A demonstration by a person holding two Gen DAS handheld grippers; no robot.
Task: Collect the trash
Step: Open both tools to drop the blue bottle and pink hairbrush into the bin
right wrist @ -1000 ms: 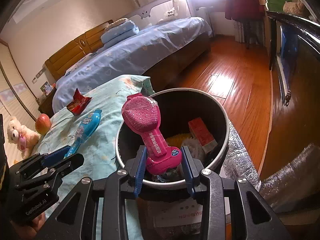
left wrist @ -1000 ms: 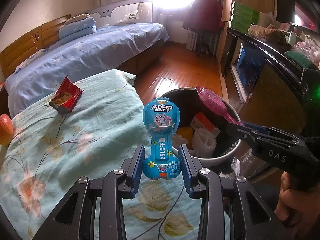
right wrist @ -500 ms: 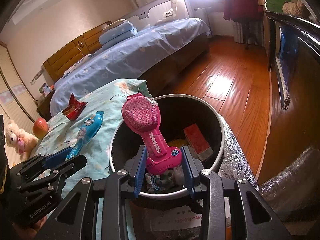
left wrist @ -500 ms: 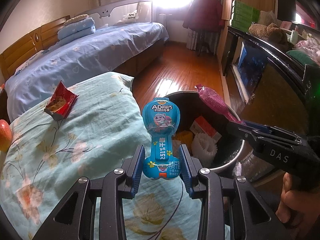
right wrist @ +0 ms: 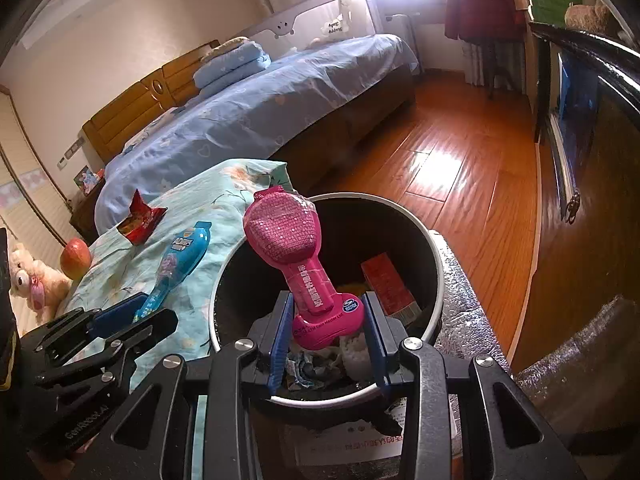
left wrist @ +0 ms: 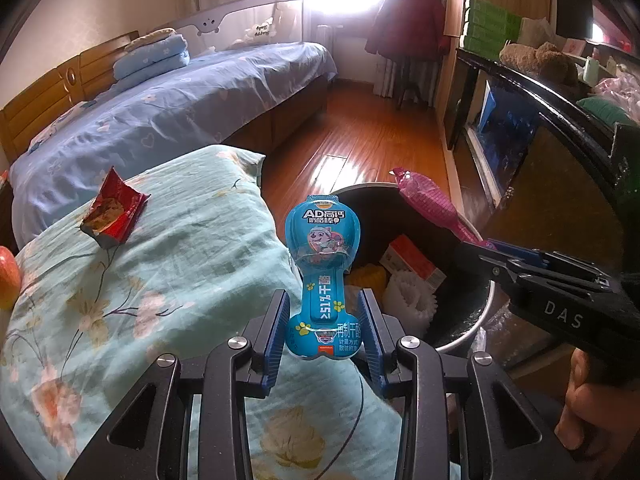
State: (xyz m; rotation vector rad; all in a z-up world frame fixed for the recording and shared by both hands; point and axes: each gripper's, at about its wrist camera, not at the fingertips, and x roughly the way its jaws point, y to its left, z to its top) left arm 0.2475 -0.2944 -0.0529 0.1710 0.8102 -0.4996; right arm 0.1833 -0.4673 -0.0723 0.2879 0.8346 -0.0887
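Note:
My left gripper (left wrist: 323,332) is shut on a blue snack wrapper (left wrist: 322,264) and holds it upright above the floral quilt, just left of the round trash bin (left wrist: 486,304). My right gripper (right wrist: 326,330) is shut on a pink snack wrapper (right wrist: 288,236) and holds it over the bin (right wrist: 438,280), inside its near rim. The bin holds a red carton (right wrist: 386,284), yellow and white trash. The pink wrapper (left wrist: 430,204) and the blue wrapper (right wrist: 180,260) each show in the other wrist view. A red crumpled wrapper (left wrist: 114,210) lies on the quilt.
An apple (right wrist: 75,252) and a plush toy (right wrist: 30,276) lie at the quilt's left end. A blue bed (left wrist: 168,120) stands behind. A dark cabinet (left wrist: 560,140) runs along the right. Wooden floor (right wrist: 460,160) lies beyond the bin.
Both grippers have moved slightly forward with their wrappers held. The pink wrapper now sits further over the bin's opening. The blue wrapper is closer to the bin.

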